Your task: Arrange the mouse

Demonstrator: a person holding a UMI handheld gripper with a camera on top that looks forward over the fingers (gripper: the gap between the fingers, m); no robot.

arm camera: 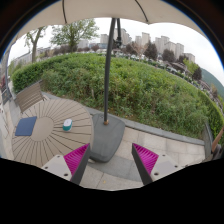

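A: Outdoors, gripper view, items listed outward from the fingers. Gripper (110,165): two dark fingers (80,172) with magenta pads (75,157) on their inner faces, spread wide, nothing between them but paving (120,172).

B: Ahead of them?

A: Item: grey parasol base (106,138), just ahead of the gap and slightly toward the left finger. Item: dark pole (108,70) rising from that base. Item: pale canopy (105,10) at the pole's top.

B: And to the side?

A: Item: round slatted wooden table (50,132), ahead of the left finger. On it, one dark blue flat mat (25,126) and one small teal object (67,125), near each other but apart. I cannot tell whether that teal piece is the mouse. Item: wooden chair (30,96), beyond the table.

B: Further out?

A: Item: lawn (140,90), broad, beyond the base. Item: trees (72,34), beyond the lawn. Item: buildings (145,42), well beyond the right finger. Item: part of a wooden seat (212,142), off to the right finger's outer side.
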